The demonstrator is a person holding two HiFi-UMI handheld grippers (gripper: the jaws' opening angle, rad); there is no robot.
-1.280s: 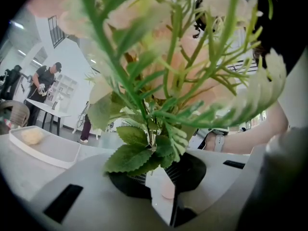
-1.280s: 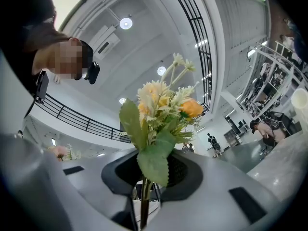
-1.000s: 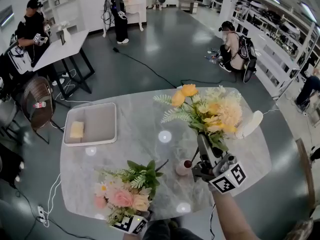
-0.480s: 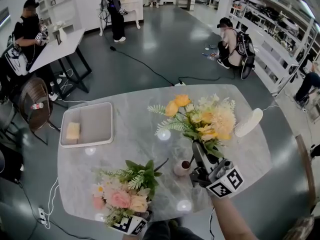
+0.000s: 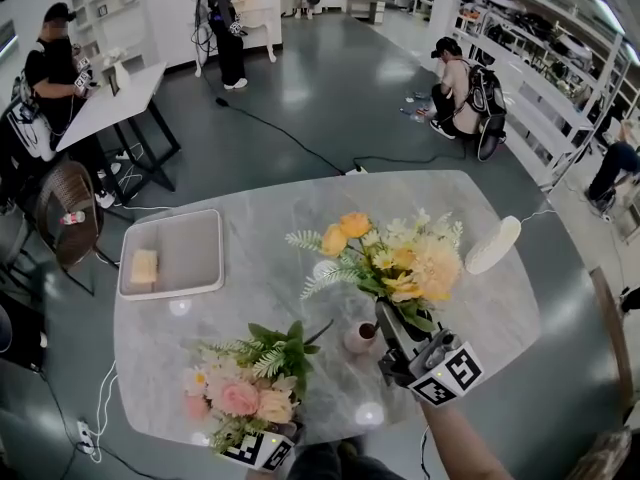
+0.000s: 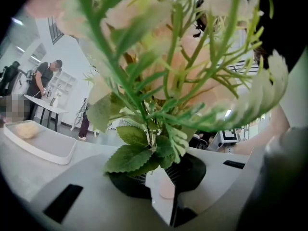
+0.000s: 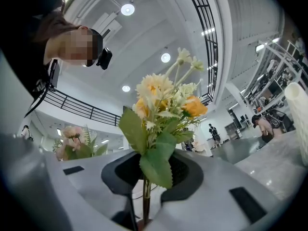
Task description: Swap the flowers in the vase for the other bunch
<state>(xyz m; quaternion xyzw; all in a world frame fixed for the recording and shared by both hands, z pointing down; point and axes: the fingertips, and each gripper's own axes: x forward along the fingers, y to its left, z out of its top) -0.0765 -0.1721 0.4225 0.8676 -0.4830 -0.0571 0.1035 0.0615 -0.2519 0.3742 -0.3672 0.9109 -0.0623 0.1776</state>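
Over a pale marble oval table [image 5: 250, 278] on a glossy grey floor [image 5: 330, 98], the left gripper [image 6: 162, 194] clamps a pink-and-cream flower bunch [image 5: 245, 388], while the right gripper [image 7: 143, 211] grips a yellow-orange flower bunch [image 5: 395, 258] just beside the small pink vase [image 5: 359, 338].

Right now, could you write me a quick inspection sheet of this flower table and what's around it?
Surface: pale marble table, oval.
Job's things: small pink vase upright; yellow bunch held tilted beside it, can't tell if its stems reach inside; pink bunch at the near edge.
Clutter: white tray holding a yellow block; white oblong thing at the right edge.
Grippers: right gripper shut on the yellow bunch's stems; left gripper shut on the pink bunch.
Cables: black cable across the floor; white leads left of the table.
Surroundings: people, a desk, shelving.
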